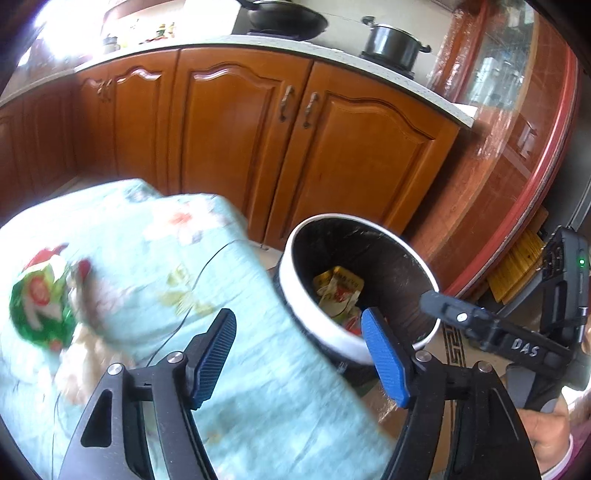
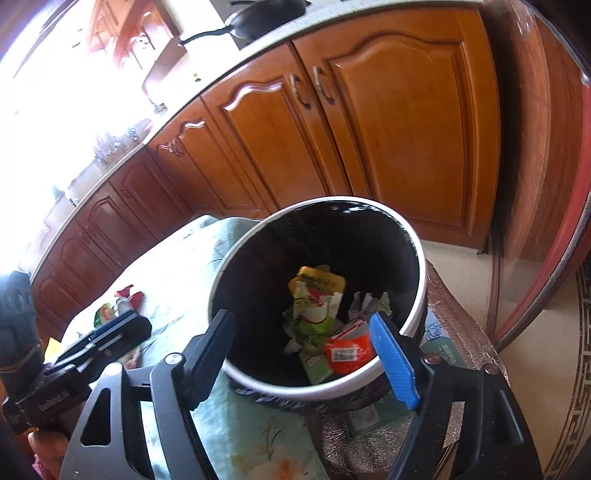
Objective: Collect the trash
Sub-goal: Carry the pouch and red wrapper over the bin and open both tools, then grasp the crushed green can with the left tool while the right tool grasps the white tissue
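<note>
A round trash bin (image 1: pixel 317 328) with a white rim and black inside stands beside a table with a pale blue flowered cloth (image 1: pixel 236 295). In the right wrist view the bin (image 2: pixel 417 299) holds several wrappers: a yellow-green pouch (image 2: pixel 314 299), a red packet (image 2: pixel 347 350) and crumpled paper (image 2: pixel 369 302). My right gripper (image 2: pixel 303 354) is open and empty over the bin's near rim. My left gripper (image 1: pixel 299 358) is open and empty above the cloth's edge next to the bin. A green and red wrapper (image 1: pixel 40 306) lies on the cloth at the left, blurred; it also shows in the right wrist view (image 2: pixel 105 312).
Orange wooden cabinets (image 1: pixel 258 140) with a pale countertop run behind the table. A black pan (image 1: pixel 288 18) and a black pot (image 1: pixel 391 44) sit on the stove. A red-framed glass door (image 1: pixel 517 147) stands at the right. The bin rests on a silvery sheet (image 2: pixel 458 332).
</note>
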Action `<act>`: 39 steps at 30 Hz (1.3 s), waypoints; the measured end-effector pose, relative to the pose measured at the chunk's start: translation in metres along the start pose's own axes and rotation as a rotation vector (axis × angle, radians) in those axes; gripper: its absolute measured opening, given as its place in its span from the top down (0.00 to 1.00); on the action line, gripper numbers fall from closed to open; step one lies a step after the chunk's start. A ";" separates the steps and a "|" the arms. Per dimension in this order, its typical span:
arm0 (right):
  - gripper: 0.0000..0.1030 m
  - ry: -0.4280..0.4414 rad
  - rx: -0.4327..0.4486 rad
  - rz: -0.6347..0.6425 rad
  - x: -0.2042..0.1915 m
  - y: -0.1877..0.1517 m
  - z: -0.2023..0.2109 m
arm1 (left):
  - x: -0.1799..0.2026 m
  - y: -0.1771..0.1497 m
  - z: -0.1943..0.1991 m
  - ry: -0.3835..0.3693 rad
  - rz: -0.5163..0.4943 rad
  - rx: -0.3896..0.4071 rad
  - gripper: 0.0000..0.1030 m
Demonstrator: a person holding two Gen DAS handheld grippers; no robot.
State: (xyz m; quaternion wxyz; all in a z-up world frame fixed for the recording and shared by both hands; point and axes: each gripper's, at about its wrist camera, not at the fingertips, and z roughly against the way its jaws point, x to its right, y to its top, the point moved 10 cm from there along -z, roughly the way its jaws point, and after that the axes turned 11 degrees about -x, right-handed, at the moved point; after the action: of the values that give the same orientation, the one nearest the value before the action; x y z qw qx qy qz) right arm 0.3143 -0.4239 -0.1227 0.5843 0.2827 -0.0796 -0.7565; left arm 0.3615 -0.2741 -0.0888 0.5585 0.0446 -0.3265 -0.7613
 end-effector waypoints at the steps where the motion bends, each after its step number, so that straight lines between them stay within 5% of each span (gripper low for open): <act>1: 0.21 -0.001 0.003 0.012 -0.004 -0.004 0.003 | -0.006 -0.007 0.004 0.000 0.017 0.000 0.31; 6: 0.13 0.019 0.005 0.022 -0.027 -0.023 0.014 | -0.037 -0.041 0.031 0.023 0.086 -0.001 0.30; 24: 0.13 0.150 -0.093 0.109 -0.128 -0.100 -0.009 | -0.131 -0.128 0.123 0.159 0.253 0.015 0.24; 39: 0.13 0.264 -0.140 0.216 -0.210 -0.107 -0.058 | -0.190 -0.124 0.139 0.191 0.344 0.029 0.24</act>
State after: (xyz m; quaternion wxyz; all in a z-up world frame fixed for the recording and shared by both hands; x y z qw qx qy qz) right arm 0.2879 -0.1841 -0.1489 0.6856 0.3280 0.0209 -0.6496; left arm 0.2700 -0.0251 -0.1044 0.7079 0.0683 -0.2859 -0.6422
